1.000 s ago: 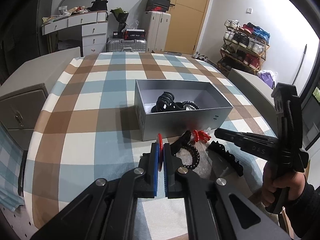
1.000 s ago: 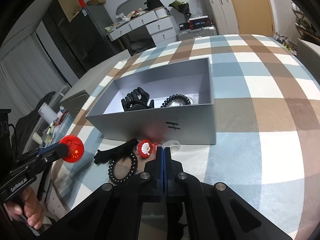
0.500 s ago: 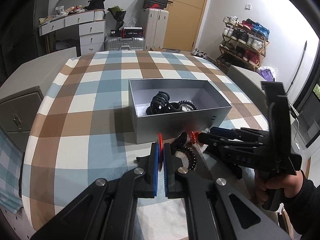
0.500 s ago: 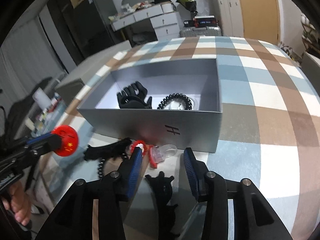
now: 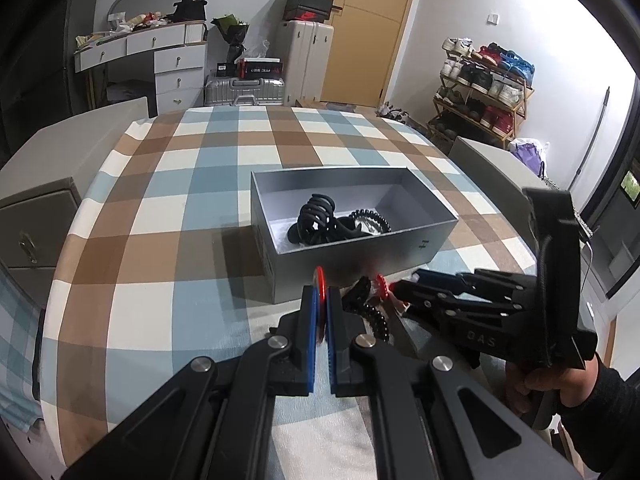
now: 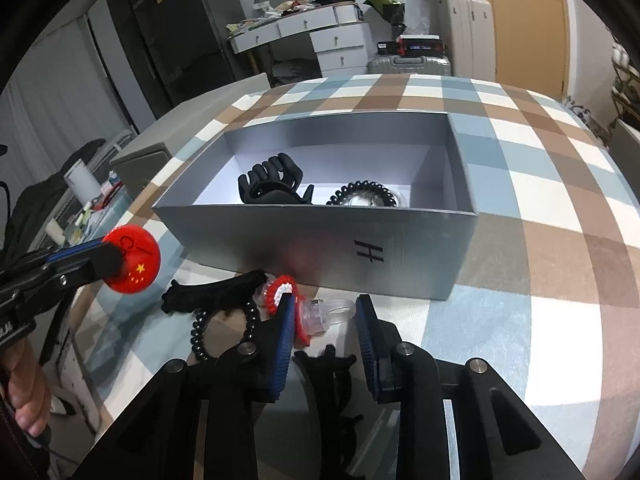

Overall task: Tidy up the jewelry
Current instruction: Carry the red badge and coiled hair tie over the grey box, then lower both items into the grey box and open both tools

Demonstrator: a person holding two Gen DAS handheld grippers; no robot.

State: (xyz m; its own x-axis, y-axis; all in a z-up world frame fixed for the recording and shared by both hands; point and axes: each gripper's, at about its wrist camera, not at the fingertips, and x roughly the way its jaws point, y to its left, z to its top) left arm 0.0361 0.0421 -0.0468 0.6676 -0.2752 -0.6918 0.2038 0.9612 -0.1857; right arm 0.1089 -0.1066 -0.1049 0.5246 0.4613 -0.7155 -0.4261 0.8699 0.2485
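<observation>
Left tongs (image 5: pixel 320 312) clamped flat on the red round badge (image 6: pixel 134 260), held clear of the bench (image 5: pixel 160 248) at about 9 o'clock of the loose pile; nothing to fix there, just keep it off the grey box (image 6: pixel 320 236) wall. Right tongs (image 6: pixel 326 320) part-spread and closing around the clear clip with red-white rosette (image 6: pixel 304 312), which lies on the bench just in front of the box at 6 o'clock; pads not pressing yet as far as I can tell. Centre the pads on the clear body, not the rosette. Black claw clip (image 6: pixel 324 364) and bead bracelet (image 6: pixel 200 336) sit right beside; avoid snagging them
</observation>
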